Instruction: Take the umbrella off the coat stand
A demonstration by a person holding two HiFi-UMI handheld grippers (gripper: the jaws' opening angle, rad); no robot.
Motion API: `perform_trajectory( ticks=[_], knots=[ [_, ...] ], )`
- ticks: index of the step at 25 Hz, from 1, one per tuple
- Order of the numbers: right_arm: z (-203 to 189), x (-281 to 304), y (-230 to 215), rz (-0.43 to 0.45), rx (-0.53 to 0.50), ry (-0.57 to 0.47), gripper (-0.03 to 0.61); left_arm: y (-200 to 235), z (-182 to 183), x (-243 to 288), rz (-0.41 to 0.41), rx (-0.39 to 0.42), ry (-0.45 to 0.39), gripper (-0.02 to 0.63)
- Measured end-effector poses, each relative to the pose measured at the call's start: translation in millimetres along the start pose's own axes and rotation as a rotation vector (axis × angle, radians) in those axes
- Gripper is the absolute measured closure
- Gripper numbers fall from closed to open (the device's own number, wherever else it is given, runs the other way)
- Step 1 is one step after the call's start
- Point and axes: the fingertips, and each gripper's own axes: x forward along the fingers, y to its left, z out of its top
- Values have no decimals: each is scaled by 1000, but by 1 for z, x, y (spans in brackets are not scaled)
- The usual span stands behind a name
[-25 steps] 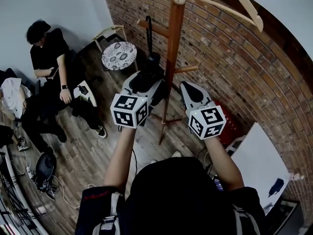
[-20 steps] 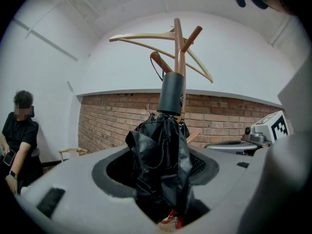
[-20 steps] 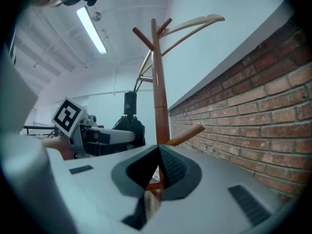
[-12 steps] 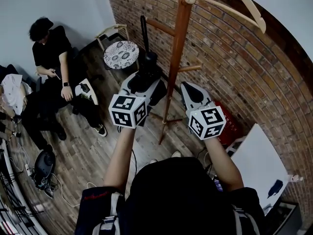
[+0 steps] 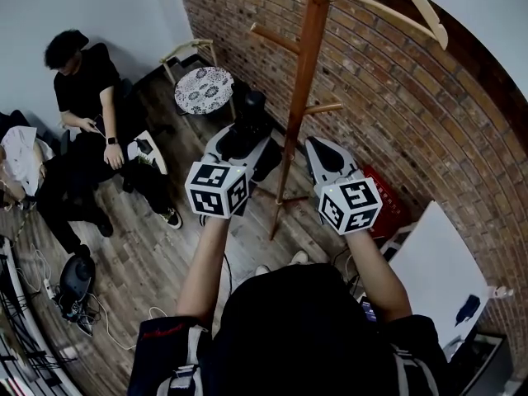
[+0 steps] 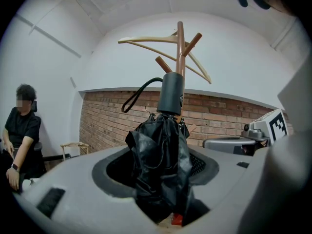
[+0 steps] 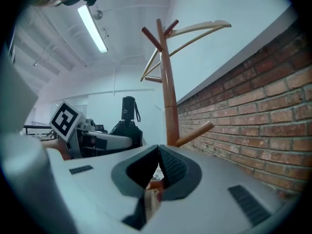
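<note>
Beside coat stand, left gripper level, clasping umbrella (right gripper closed).

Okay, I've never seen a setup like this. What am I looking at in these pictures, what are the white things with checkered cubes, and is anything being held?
There is no robot: a person holds a two-jaw gripper in each hand, and the marker cubes are part of those grippers. One picture comes from a camera on the person's head, looking down; the other two come from cameras riding on each gripper. The left gripper is clamped on a folded black umbrella, held upright, its strap hanging clear of the wooden coat stand. The right gripper is shut and empty. There is no worktop: below are a wooden floor, a small round table and a second person seated at the left.
</note>
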Motion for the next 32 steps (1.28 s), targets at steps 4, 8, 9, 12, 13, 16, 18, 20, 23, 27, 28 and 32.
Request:
perform_trajectory(
  ticks=[4, 8, 9, 12, 13, 16, 18, 20, 23, 27, 28, 32],
  knots=[
    [-2, -4, 6, -14, 3, 3, 549, -2, -8, -11, -9, -5, 9, 331],
    [-3, -10, 17, -17, 0, 7, 549, -6, -16, -22, -18, -13, 16, 331],
    [-4, -11, 20, -20, 0, 7, 549, -7, -18, -24, -24, -14, 18, 331],
    [-8, -18, 29, -32, 3, 12, 549, -11, -26, -35, -41, -18, 26, 331],
    [-10, -19, 32, -37, 5, 14, 549, -12, -29, -40, -46, -20, 31, 331],
    [-15, -24, 44, -47, 8, 21, 549, -11, -37, -53, -51, -25, 41, 331],
    [-19, -26, 50, -47, 6, 26, 549, -10, -44, -60, -53, -30, 49, 331],
    [-22, -28, 54, -50, 8, 29, 549, -12, -50, -64, -57, -34, 57, 331],
    [-24, -31, 58, -51, 5, 28, 549, -14, -55, -67, -58, -34, 63, 331],
    [-22, -35, 60, -49, -1, 20, 549, -17, -55, -70, -59, -31, 58, 331],
    [-21, -37, 59, -49, -2, 18, 549, -19, -54, -70, -58, -30, 55, 331],
    [-18, -48, 54, -51, -7, 11, 549, -30, -52, -70, -58, -21, 48, 331]
  ],
)
